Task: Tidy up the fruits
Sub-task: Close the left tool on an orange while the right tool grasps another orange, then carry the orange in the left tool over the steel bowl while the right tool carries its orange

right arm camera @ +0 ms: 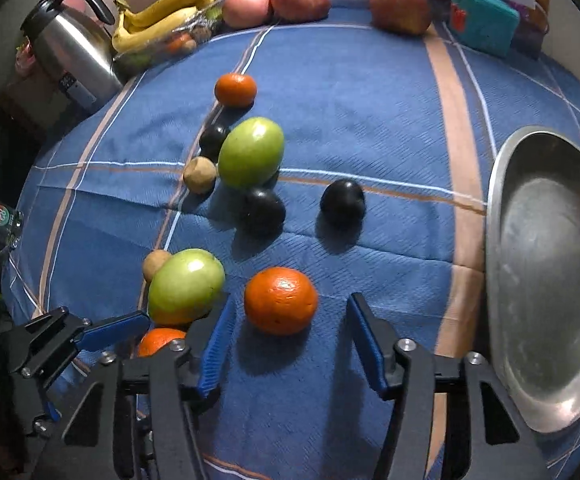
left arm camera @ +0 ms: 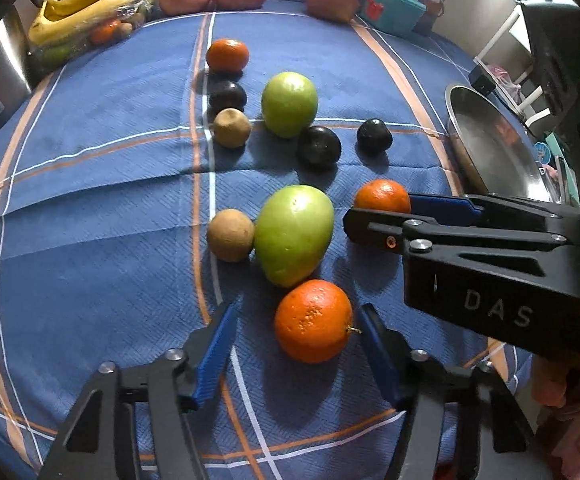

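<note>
Closing in: left gripper [left arm camera: 294,332] jaws part-open astride the near orange [left arm camera: 313,321], pads not yet touching.
Right gripper [right arm camera: 288,336]: likewise straddling the other orange [right arm camera: 281,301], gaps both sides.
Progress: metal pan [right arm camera: 550,280] empty; all loose fruit lies on the blue cloth [right arm camera: 370,100], so sorting has barely begun.
Room: green mango [left arm camera: 294,234] crowds the left gripper; clear cloth toward the pan at the table edge.

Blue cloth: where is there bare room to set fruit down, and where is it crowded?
Bare: the cloth between the black plums, the red apples and the metal pan. Crowded: around both green mangoes, where kiwis and oranges cluster.
</note>
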A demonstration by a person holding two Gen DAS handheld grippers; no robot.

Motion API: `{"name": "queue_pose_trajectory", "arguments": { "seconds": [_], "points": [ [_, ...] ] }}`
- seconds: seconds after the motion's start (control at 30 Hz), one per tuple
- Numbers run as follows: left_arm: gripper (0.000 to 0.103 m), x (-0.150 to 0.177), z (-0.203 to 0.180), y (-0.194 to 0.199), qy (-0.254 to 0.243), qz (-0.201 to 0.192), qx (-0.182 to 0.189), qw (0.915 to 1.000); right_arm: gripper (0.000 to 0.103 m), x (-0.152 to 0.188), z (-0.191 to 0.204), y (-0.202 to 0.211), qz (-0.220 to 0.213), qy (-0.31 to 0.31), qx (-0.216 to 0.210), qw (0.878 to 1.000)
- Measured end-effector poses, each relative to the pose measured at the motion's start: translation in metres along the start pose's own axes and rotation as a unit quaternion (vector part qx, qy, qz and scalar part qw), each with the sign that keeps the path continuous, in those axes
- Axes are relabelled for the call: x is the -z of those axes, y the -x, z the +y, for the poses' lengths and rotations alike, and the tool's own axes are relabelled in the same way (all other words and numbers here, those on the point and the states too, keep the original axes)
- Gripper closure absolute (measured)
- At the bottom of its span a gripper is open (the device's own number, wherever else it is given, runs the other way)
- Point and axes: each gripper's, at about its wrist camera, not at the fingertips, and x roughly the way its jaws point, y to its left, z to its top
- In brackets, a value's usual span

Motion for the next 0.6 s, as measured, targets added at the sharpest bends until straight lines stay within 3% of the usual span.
{"name": "queue_pose_trajectory", "arguments": {
  "seconds": [0.07,0.2,0.6],
  "points": [
    [0.052,-0.0007,0.0015,0.0016,0.001,-0.001,0.007,1.0000,0.052,0.0000,0.0000,-0.0033,0.001,-0.003,-0.006,1.000],
    [0.062,0.0046,0.0048,0.0064,-0.002,0.001,0.018,0.9998,0.061,-0.0011,-0.0019,-0.0044,-0.002,-0.009,-0.015,1.000],
    [0.063,0.0041,0.0032,0.0050,0.040,0.009,0.019,0.9990,0.064,-0.0001,-0.0089,0.0054,-0.004,-0.042,-0.027,0.999]
  ]
}}
